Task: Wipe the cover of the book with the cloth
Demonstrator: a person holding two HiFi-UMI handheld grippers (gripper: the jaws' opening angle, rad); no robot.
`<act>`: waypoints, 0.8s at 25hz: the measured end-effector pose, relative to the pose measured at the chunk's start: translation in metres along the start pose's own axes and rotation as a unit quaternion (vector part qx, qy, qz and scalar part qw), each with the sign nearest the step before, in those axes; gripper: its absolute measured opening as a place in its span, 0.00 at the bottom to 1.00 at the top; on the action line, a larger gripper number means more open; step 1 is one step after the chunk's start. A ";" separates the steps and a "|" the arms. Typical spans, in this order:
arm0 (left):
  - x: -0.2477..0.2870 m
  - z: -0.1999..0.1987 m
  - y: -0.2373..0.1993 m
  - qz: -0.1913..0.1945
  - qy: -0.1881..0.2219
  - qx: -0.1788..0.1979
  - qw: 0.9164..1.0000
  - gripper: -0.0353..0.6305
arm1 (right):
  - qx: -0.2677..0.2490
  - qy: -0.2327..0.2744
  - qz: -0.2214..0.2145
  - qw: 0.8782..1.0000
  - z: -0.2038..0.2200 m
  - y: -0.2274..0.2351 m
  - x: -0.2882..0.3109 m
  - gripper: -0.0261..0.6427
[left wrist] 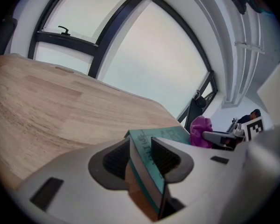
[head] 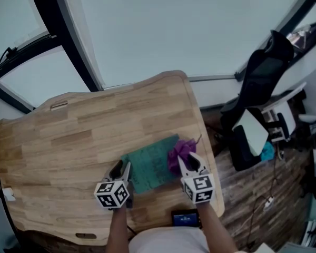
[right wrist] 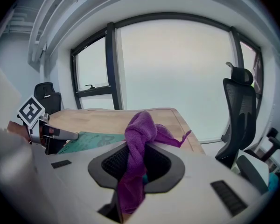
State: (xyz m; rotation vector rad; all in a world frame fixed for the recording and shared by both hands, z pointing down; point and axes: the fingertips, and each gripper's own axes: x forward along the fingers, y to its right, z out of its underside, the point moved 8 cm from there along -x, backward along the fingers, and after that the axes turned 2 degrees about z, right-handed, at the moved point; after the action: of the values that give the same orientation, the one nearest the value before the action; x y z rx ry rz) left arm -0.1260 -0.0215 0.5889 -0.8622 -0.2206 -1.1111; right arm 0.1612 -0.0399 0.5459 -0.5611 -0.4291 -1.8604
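Left gripper view: left gripper (left wrist: 141, 155) has its jaws spread wide, with the near corner of the book (left wrist: 164, 135) standing between them. The pads sit close against either face of the book, but no squeeze shows, so I read it as astride the corner and not clamped.

Right gripper view: right gripper (right wrist: 136, 164) is closed on the cloth (right wrist: 139, 134). The purple fabric is pinched between the pads, a bunched head sticks out past the tips and a tail hangs below.

Head view: the teal book lies flat on the surface (head: 68, 157) between the two grippers. Its near left corner is at the left gripper's tips. The cloth rests on the cover's right edge, just ahead of the right gripper.

Progress (judgement): the cloth is in hand and in contact with the cover, and the book is about to be steadied. No mark or streak shows how much cover has been wiped. Most of the cover lies to the left of the cloth, so the wiping strokes appear to remain.
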 end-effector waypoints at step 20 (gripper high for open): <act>0.003 -0.003 -0.004 0.028 -0.022 -0.022 0.999 0.23 | -0.023 -0.070 -0.012 0.997 0.005 -0.008 0.020 0.16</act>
State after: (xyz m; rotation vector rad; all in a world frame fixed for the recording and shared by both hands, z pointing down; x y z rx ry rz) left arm -0.1292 -0.0265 0.5907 -0.9280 -0.2087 -1.0488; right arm 0.1484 -0.0493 0.5612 -0.7245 -0.4885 -1.8642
